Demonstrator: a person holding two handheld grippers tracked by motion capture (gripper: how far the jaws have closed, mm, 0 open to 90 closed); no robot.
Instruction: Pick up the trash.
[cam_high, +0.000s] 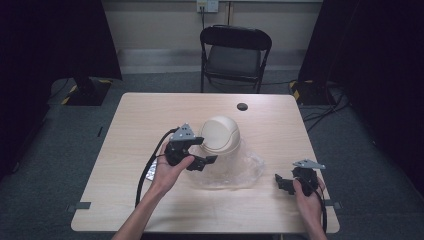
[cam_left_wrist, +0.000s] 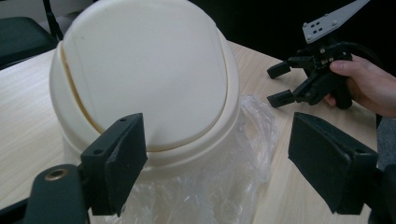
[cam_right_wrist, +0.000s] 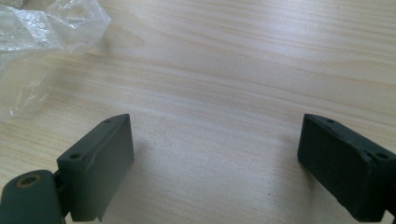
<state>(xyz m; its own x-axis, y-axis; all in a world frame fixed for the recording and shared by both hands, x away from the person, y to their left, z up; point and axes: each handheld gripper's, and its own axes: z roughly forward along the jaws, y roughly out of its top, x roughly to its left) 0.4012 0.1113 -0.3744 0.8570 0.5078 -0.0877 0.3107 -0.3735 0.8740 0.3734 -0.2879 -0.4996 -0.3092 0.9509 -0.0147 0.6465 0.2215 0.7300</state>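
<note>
A cream domed bin lid (cam_high: 221, 133) (cam_left_wrist: 144, 79) with a swing flap stands on the wooden table (cam_high: 150, 115), on top of a crumpled clear plastic bag (cam_high: 235, 167) (cam_left_wrist: 210, 186) (cam_right_wrist: 42, 28). My left gripper (cam_high: 202, 152) (cam_left_wrist: 215, 163) is open just in front of the lid's left side, its jaws wide apart with nothing between them. My right gripper (cam_high: 281, 182) (cam_right_wrist: 215, 163) is open too, low over bare wood at the table's right front, to the right of the bag. It also appears far off as the right gripper (cam_left_wrist: 282, 84) in a hand.
A black folding chair (cam_high: 235, 52) stands behind the table. A small black round cap (cam_high: 242, 106) sits near the far edge. Cables trail from both grippers. Dark curtains flank both sides.
</note>
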